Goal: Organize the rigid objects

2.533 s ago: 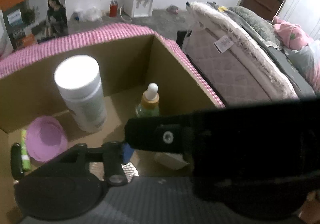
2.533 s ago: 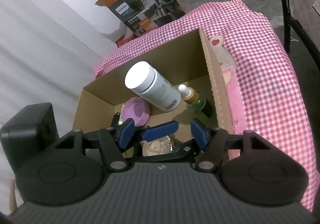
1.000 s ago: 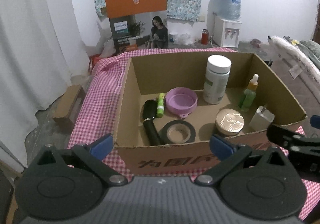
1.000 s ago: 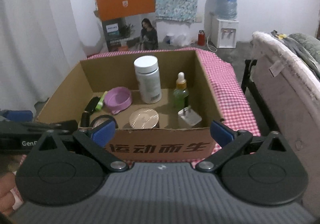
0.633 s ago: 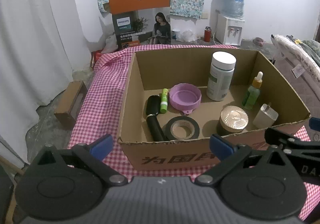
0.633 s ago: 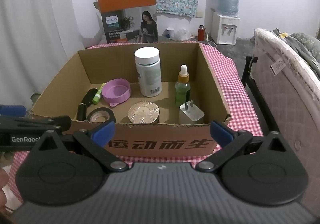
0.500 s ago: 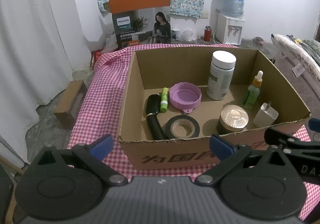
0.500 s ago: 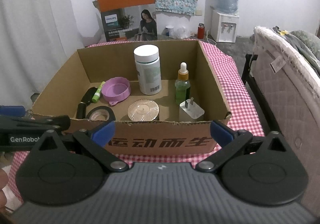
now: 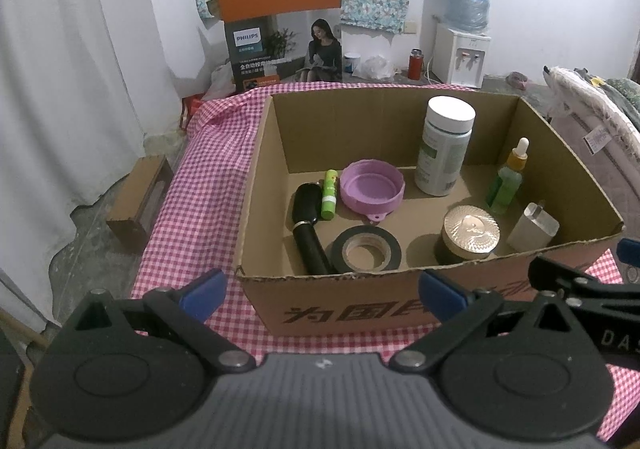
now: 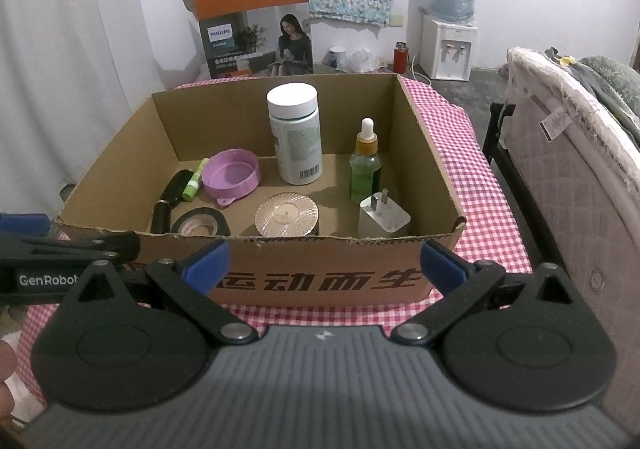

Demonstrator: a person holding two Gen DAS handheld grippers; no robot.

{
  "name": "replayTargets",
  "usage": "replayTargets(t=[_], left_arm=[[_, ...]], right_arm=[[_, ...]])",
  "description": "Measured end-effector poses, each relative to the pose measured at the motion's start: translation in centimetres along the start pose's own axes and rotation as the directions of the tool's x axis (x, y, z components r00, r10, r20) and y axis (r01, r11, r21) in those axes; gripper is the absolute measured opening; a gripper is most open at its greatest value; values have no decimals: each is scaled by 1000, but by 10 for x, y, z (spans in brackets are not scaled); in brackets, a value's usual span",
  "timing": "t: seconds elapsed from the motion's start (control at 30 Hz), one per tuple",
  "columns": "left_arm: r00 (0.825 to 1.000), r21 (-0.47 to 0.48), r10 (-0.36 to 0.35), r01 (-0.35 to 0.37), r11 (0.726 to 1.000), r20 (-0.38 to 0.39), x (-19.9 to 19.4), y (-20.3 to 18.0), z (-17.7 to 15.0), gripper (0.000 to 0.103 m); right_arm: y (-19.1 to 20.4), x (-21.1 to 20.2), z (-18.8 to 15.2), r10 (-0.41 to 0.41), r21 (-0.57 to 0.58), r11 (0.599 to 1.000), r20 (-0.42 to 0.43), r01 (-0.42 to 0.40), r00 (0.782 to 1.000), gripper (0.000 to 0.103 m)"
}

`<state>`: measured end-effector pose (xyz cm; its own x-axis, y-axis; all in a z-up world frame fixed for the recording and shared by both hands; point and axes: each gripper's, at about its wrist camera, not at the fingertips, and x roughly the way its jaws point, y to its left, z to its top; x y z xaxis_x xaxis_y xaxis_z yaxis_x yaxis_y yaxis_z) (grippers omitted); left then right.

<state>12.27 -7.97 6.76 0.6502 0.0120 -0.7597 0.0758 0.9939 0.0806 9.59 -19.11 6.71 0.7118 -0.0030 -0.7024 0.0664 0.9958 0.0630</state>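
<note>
An open cardboard box [image 9: 360, 309] [image 10: 320, 281] stands on the pink checked cloth. Inside it are a tall white bottle [image 9: 444, 147] [image 10: 295, 135], a green dropper bottle [image 9: 506, 179] [image 10: 365, 165], a purple lid [image 9: 372, 191] [image 10: 231, 175], a gold-topped round jar [image 9: 470, 235] [image 10: 287, 217], a black tape roll [image 9: 367, 251] [image 10: 200, 227], a white plug adapter [image 9: 532, 231] [image 10: 383, 217], a black cylinder [image 9: 306, 225] and a small green tube [image 9: 329, 199]. My left gripper [image 9: 322, 291] and right gripper [image 10: 324, 257] are both open, empty, and held in front of the box's near wall.
An orange printed carton [image 9: 280, 33] stands behind the table. A water dispenser [image 9: 464, 45] is at the back wall. A mattress [image 10: 576, 153] lies to the right. A small brown box [image 9: 138, 201] sits on the floor at left. White curtain hangs on the left.
Both grippers have pulled up and back out of the box, where they were close together over the round jar. Over the last half second almost nothing moves.
</note>
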Motion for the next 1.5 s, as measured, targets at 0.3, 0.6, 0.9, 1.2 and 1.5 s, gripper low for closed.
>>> replayTargets(t=[0.3, 0.6, 0.9, 1.2, 1.5], left_arm=[[1000, -4, 3, -3, 1000, -1, 0, 3, 0, 103], [1000, -4, 3, -3, 1000, -1, -1, 4, -1, 103], [1000, -7, 4, -4, 1000, -1, -1, 4, -1, 103], [1000, -6, 4, -4, 1000, 0, -1, 5, -1, 103], [1000, -8, 4, -4, 1000, 2, -2, 4, -1, 103]], right_arm=[[2, 1, 1, 2, -3, 1000, -4, -2, 1000, 102], [2, 0, 1, 1, -2, 1000, -5, -1, 1000, 102], [3, 2, 1, 3, 0, 1000, -7, -3, 1000, 102], [3, 1, 1, 4, 1, 1000, -7, -4, 1000, 102], [2, 1, 1, 6, 2, 1000, -7, -5, 1000, 102]])
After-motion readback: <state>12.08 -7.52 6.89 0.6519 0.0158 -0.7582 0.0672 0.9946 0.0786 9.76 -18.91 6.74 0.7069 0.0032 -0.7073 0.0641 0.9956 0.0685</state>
